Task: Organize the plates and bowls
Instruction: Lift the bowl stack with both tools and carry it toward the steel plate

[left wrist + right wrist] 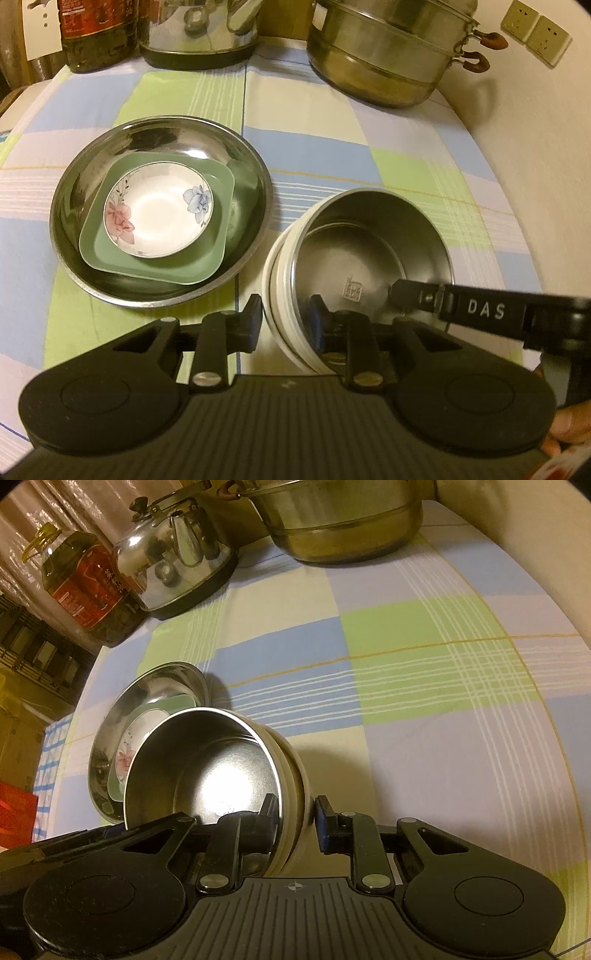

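**Two tongs gripping one steel bowl beside a stacked basin**

A white-walled steel bowl (373, 258) is sitting tilted on the checked surface (332, 147), its mouth turned toward the cameras and its outer wall ringed with white ridges. The left tongs (286, 321) are clamping its near rim, one finger outside the white wall and the blue-padded finger inside against the steel. The right tongs (295, 818) are pinching the rim on the bowl's other side, again one finger in and one out; in the left view their black finger, lettered "DAS", is reaching in from the right edge. Whether the bowl's base is touching the cloth cannot be told.

Just to the bowl's left, a wide steel basin (74, 229) is resting flat, carrying a green square plate (110, 254), which in turn is holding a small white saucer (159, 210) painted with pink and blue flowers.

Along the far edge, well apart, an oil bottle (85, 590), a shiny kettle (173, 565) and a tiered steel steamer pot (380, 62) are standing in a row. Two wall sockets (535, 33) are showing beyond the pot.
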Demonstrator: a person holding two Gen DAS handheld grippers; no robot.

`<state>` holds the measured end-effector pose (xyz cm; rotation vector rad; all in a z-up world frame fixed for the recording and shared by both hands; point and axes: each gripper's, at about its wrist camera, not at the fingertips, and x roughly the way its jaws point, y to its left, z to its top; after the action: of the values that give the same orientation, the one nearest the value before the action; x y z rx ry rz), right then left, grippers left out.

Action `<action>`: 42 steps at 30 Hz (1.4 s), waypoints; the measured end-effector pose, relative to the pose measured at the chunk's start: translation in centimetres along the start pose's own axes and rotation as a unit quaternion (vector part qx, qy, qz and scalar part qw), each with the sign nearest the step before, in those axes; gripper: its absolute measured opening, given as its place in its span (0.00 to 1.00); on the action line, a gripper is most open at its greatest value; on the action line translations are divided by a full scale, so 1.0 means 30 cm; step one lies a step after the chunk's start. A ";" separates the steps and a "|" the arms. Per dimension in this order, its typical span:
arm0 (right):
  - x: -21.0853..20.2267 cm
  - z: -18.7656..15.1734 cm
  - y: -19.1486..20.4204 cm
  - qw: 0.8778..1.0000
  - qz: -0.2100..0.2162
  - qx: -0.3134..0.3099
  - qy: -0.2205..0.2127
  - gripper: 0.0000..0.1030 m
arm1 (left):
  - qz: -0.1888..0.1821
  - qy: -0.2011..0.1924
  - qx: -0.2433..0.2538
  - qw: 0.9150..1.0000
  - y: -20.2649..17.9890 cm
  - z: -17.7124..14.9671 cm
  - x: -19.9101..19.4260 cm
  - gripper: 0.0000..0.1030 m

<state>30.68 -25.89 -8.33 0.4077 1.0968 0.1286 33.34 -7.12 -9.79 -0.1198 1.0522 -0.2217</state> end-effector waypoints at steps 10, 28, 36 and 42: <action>-0.025 0.025 0.009 1.000 -0.003 -0.002 0.006 0.20 | -0.007 -0.008 0.000 1.000 0.000 0.020 -0.028 0.23; -0.052 0.106 0.091 0.999 0.006 -0.032 -0.003 0.20 | -0.003 -0.032 -0.027 0.999 0.049 0.072 -0.101 0.23; -0.022 0.154 0.182 0.998 0.022 -0.058 -0.003 0.20 | 0.012 -0.050 -0.054 0.997 0.130 0.109 -0.130 0.23; 0.032 0.197 0.266 0.997 0.038 -0.071 0.007 0.20 | 0.028 -0.064 -0.078 0.995 0.209 0.143 -0.143 0.23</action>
<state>37.13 -19.80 -3.78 0.3226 1.0786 0.2758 35.80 -0.05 -5.32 -0.2414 0.9430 -0.0793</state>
